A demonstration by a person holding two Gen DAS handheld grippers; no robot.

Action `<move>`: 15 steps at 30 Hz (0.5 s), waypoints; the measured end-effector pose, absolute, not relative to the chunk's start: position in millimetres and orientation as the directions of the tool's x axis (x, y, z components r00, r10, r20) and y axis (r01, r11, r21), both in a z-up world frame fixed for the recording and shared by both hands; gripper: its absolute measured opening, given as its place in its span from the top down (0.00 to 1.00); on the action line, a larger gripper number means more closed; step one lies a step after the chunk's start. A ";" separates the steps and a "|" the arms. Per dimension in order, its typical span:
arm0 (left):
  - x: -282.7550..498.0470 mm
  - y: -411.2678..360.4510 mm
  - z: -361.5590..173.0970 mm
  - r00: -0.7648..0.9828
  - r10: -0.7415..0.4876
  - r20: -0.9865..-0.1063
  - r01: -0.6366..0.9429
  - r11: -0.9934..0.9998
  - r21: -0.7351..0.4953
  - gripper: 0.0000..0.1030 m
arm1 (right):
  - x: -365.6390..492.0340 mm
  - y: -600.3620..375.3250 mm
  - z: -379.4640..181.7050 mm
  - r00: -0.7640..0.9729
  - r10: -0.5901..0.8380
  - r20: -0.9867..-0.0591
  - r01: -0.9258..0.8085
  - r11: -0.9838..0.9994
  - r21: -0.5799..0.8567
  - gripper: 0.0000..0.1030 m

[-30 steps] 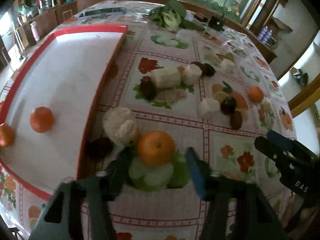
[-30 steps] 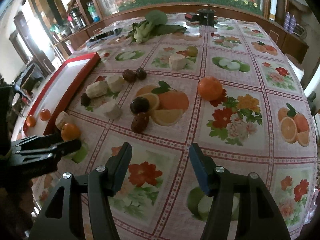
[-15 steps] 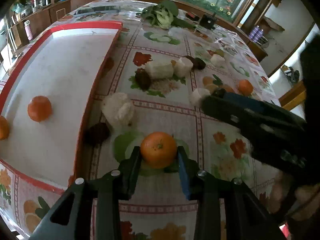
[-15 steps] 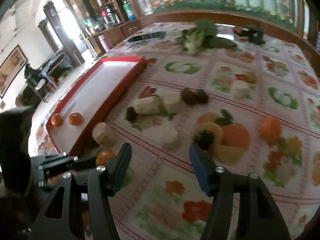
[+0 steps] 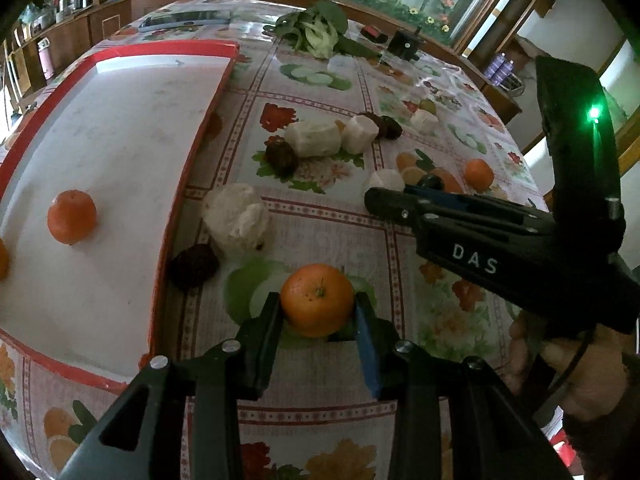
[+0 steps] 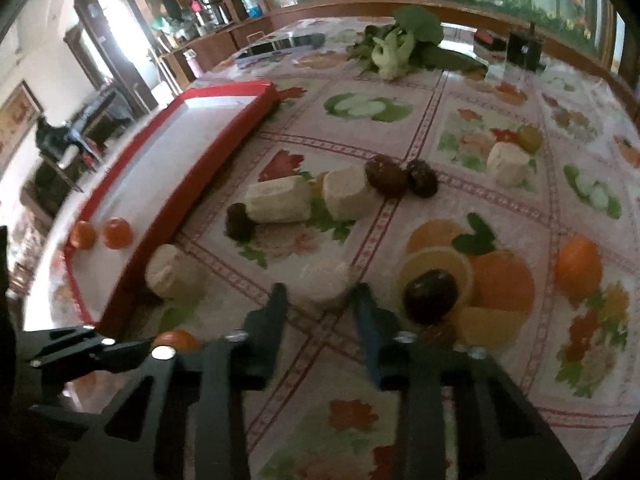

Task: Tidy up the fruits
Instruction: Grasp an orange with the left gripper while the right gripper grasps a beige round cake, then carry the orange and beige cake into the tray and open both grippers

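Observation:
My left gripper (image 5: 317, 310) is shut on an orange (image 5: 317, 299) that rests on the flowered tablecloth, just right of the red-rimmed white tray (image 5: 192, 168). From the right wrist view that orange (image 6: 178, 340) peeks out behind the left gripper's tip (image 6: 136, 350). The jaws of my right gripper (image 6: 320, 294) are closing around a round white peeled piece (image 6: 326, 283). The piece lies between the fingertips with a small gap on its left side. Two oranges (image 5: 72, 216) lie in the tray. The right gripper (image 5: 380, 200) crosses the left wrist view from the right, with a hand on its handle.
A rough white chunk (image 5: 236, 220) and a dark fruit (image 5: 194, 264) lie beside the tray rim (image 6: 224, 148). More white pieces (image 6: 280, 200), dark fruits (image 6: 430, 296) and a loose orange (image 6: 580, 268) dot the cloth. Leafy greens (image 6: 392, 52) and a black box (image 6: 524, 46) stand at the far end.
The left jaws closed onto the orange and have kept hold of it. The right gripper swung left across the table to the white piece, and its jaws narrowed.

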State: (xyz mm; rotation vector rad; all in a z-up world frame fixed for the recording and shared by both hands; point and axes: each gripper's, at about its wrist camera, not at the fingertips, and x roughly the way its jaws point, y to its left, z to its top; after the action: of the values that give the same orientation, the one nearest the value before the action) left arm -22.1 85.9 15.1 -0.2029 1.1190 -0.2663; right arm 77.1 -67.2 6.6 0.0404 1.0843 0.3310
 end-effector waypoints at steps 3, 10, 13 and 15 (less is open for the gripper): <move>-20.8 88.0 14.6 0.404 -0.328 -0.854 0.111 0.944 -0.310 0.63 | 74.2 -68.2 9.1 0.442 0.256 -0.859 -0.225 0.959 0.170 0.75; -24.6 92.9 19.0 0.394 -0.361 -0.845 0.123 0.932 -0.341 0.63 | 58.1 -71.4 25.6 0.474 0.252 -0.844 -0.216 0.962 0.166 0.75; -26.7 90.7 23.5 0.394 -0.373 -0.840 0.144 0.928 -0.344 0.63 | 51.7 -70.6 30.3 0.483 0.250 -0.839 -0.212 0.963 0.165 0.75; -27.1 88.8 27.3 0.396 -0.378 -0.837 0.157 0.926 -0.343 0.63 | 47.4 -69.0 32.0 0.487 0.243 -0.839 -0.209 0.965 0.158 0.75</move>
State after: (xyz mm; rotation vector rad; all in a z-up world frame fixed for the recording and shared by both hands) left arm -27.1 88.8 27.3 -0.2226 1.1151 -0.3425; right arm 47.4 -69.0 32.0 0.0365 1.0262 0.2752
